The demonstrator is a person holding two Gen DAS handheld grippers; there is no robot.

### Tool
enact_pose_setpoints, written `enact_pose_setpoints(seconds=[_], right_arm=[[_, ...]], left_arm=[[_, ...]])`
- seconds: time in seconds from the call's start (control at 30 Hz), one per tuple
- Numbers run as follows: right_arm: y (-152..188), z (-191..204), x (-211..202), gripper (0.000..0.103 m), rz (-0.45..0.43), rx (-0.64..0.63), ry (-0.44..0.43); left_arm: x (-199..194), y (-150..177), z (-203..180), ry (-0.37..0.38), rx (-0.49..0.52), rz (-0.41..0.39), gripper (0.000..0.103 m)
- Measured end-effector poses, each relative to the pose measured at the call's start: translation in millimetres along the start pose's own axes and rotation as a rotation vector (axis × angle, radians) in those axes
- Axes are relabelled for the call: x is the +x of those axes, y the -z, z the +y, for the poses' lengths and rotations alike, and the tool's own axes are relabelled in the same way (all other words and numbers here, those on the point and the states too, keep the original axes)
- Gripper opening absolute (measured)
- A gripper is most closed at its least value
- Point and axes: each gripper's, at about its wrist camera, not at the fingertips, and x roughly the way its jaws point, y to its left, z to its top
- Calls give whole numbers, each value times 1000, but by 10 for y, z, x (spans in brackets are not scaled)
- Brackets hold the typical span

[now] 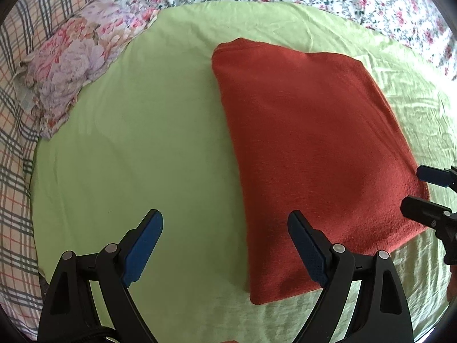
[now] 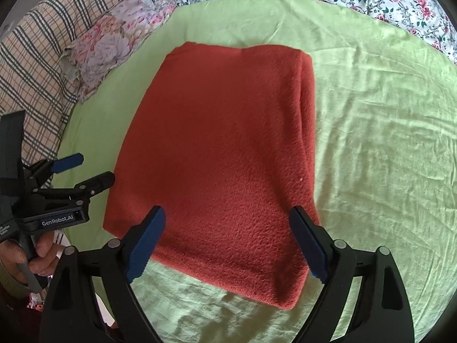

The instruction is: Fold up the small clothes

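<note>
The red knit garment [image 2: 217, 154] lies folded on the green sheet [image 2: 371, 143]. Left gripper [image 1: 225, 234] and right gripper [image 2: 228, 231] hover wide open, empty. Probably 1 more fold: grasp the near edge.

The rust-red garment [image 1: 308, 148] lies folded into a thick, neat rectangle, flat on the green sheet [image 1: 148, 131], fuzzy knit face up, no sleeves or loose ends showing. From the left gripper [image 1: 225, 223] it sits ahead and off to the right, near edge just past the right fingertip. Under the right gripper [image 2: 228, 220] it lies straight ahead, its near edge crossing between the wide-apart fingers, layered fold edges stacked down its right side.
</note>
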Motion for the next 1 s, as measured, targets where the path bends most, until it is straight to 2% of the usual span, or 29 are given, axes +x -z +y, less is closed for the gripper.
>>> enact_pose_setpoints(seconds=[0.37, 1.0], right_arm=[[39, 55, 12, 90, 10, -29, 12], [88, 41, -45, 90, 7, -28, 20]], left_arm=[[-25, -7, -96, -1, 50, -18, 92], [-66, -23, -124, 36, 70, -24, 94]])
